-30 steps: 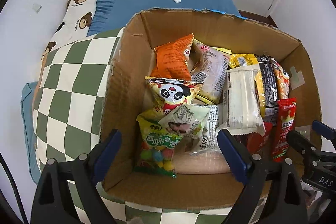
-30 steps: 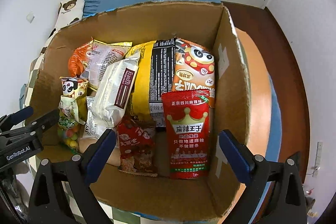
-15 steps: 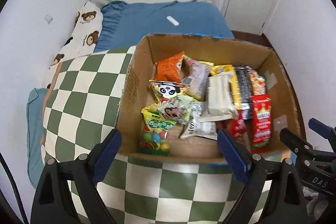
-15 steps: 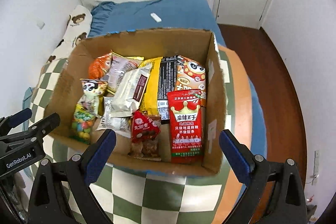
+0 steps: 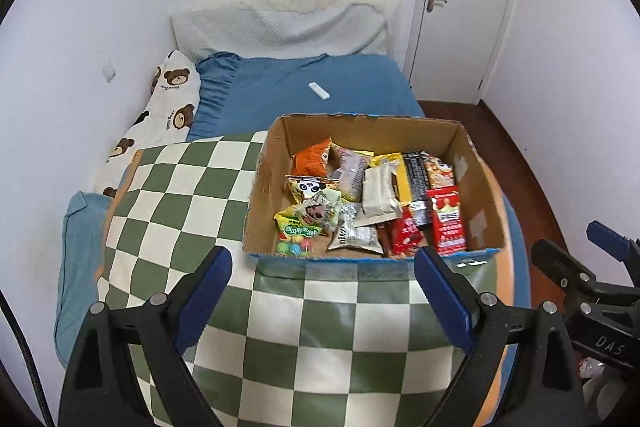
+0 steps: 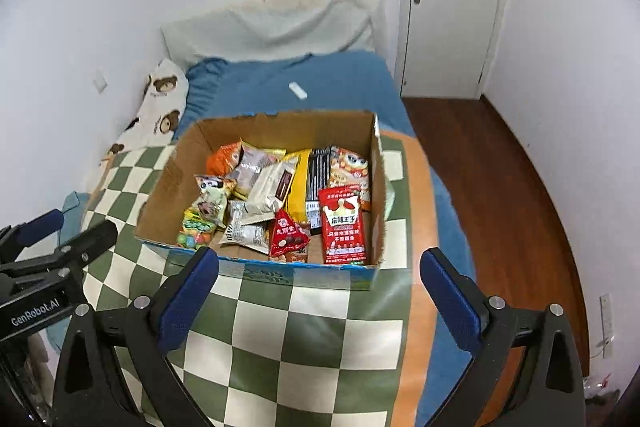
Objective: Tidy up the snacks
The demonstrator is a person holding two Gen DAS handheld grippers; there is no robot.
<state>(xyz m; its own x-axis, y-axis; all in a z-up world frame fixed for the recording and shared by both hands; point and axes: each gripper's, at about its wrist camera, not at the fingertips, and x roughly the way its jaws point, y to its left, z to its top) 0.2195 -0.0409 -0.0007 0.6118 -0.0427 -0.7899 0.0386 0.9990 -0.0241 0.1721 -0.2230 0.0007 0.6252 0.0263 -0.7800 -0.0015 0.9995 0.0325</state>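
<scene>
Cardboard box (image 5: 476, 183) on the bed holds all visible snacks (image 5: 372, 203); none outside it. Left gripper (image 5: 322, 287) and right gripper (image 6: 318, 285) apart, empty. Looks done.

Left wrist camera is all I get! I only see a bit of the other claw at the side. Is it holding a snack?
Observer: No. The right claw is wide open and empty.
Operator: Okay! Is there anything on the wall over on that side?
Observer: Yes, a white plate sits low on that wall, just above the wooden floor.
</scene>
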